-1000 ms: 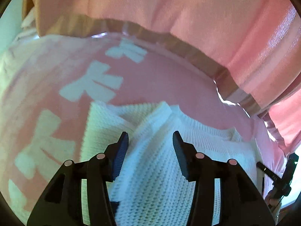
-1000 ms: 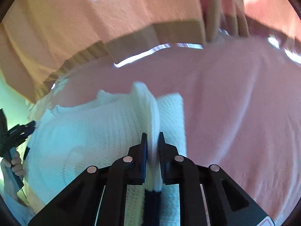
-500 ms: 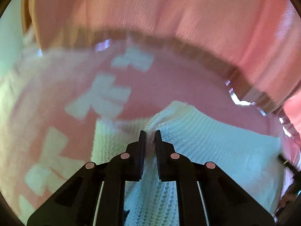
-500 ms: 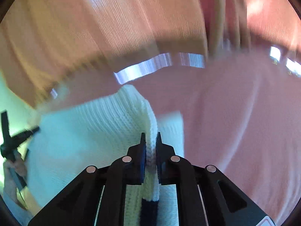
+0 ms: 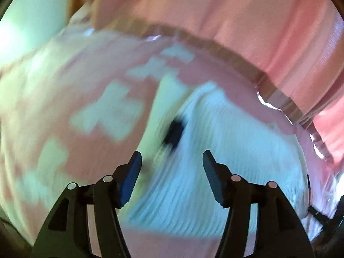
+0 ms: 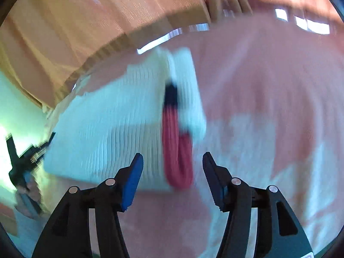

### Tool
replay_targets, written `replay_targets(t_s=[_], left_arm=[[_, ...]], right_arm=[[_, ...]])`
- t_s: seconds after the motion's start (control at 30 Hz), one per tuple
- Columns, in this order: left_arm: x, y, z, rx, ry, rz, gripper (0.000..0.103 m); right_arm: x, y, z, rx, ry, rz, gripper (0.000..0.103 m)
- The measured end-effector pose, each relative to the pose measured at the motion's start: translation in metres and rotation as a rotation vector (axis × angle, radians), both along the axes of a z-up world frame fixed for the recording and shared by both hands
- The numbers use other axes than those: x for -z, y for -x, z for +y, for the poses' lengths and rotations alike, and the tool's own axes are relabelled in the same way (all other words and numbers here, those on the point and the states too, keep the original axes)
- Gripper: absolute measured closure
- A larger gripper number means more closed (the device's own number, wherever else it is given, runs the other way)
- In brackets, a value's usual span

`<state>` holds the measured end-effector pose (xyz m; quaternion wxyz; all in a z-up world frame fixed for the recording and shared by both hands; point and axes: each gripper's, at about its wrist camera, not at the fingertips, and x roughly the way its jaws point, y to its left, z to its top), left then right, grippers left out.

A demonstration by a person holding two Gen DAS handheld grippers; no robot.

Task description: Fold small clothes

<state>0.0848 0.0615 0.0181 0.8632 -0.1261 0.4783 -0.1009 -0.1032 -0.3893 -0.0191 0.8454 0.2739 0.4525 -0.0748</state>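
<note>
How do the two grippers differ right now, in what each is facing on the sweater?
The left gripper faces the white sweater near a small dark patch; the right gripper faces the sweater's red and dark striped edge. The right view also shows the other handheld gripper at its left edge. Both are open, holding nothing, above the pink bedspread.

I'm working in a home bedroom, by the look of it. A pink bedspread (image 5: 64, 90) with pale blocks lies under my tongs. Pink curtains (image 5: 236, 17) hang beyond them.
</note>
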Motion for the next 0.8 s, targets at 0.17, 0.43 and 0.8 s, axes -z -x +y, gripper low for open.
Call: replay_targets(t_s=[0.17, 0.43, 0.8], left_arm=[[0.026, 0.012, 0.03, -0.061, 0.078, 0.096, 0.046], [0.003, 0.021, 0.021, 0.016, 0.048, 0.062, 0.085], [-0.008, 0.066, 0.015, 0.094, -0.086, 0.094, 0.08]], right_arm=[[0.022, -0.008, 0.015, -0.038, -0.084, 0.01, 0.045], [-0.028, 0.0, 0.026, -0.042, 0.12, -0.06, 0.091], [-0.01, 0.024, 0.017, -0.066, 0.267, 0.216, 0.07]])
